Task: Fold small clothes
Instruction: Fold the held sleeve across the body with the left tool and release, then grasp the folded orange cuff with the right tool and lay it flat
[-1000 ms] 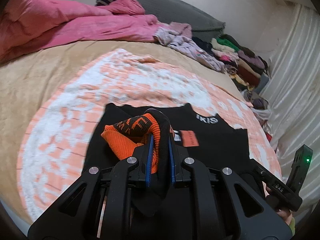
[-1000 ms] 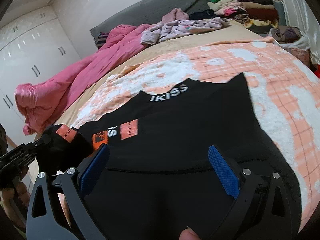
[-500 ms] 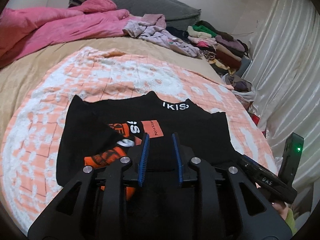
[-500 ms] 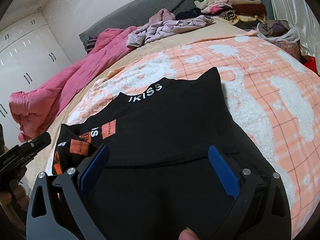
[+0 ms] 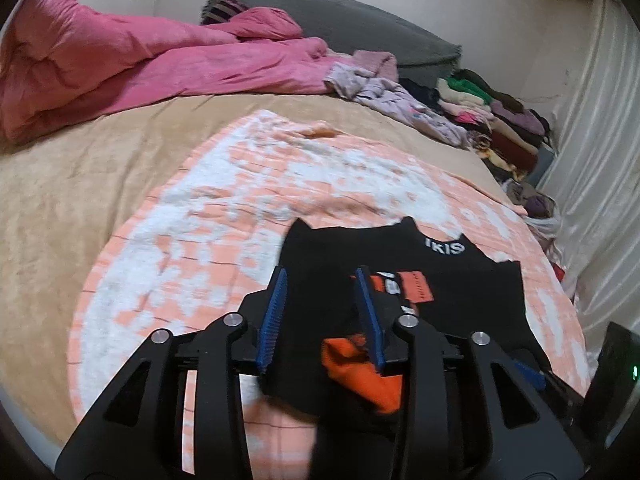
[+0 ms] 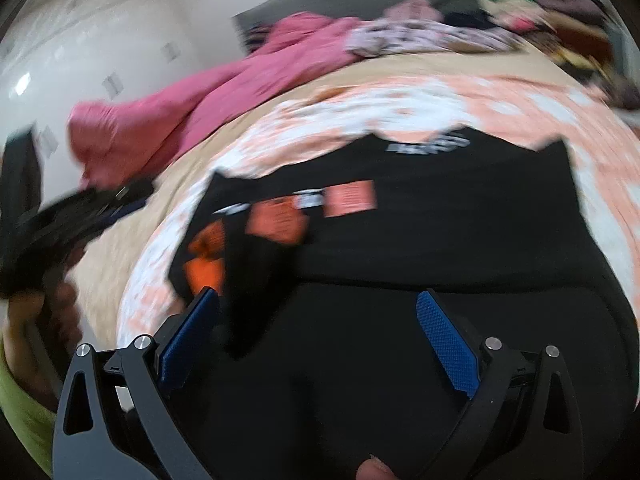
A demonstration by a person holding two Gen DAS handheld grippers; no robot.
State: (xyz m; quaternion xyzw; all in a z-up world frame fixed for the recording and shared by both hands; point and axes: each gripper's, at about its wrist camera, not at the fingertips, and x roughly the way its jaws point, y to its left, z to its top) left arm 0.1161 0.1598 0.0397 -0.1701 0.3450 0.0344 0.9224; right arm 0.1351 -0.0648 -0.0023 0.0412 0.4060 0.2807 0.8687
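A small black top (image 5: 460,292) with white collar lettering and orange patches lies flat on the peach-and-white blanket (image 5: 224,216). Its orange-cuffed sleeve (image 5: 360,372) is folded in over the body. My left gripper (image 5: 320,300) is open above the top's left edge, holding nothing. In the right wrist view, which is blurred, the top (image 6: 440,220) fills the middle, and my right gripper (image 6: 320,328) is open wide over its lower part, empty. The left gripper (image 6: 72,216) shows at the left there.
A pink duvet (image 5: 120,64) is heaped at the back left of the bed. A lilac garment (image 5: 392,100) and a stack of folded clothes (image 5: 500,120) lie at the back right. White curtains (image 5: 592,160) hang on the right.
My left gripper has let go of the orange-cuffed sleeve, opened, and drawn back to the left. The sleeve now lies on the top. The right gripper is swinging, still open.
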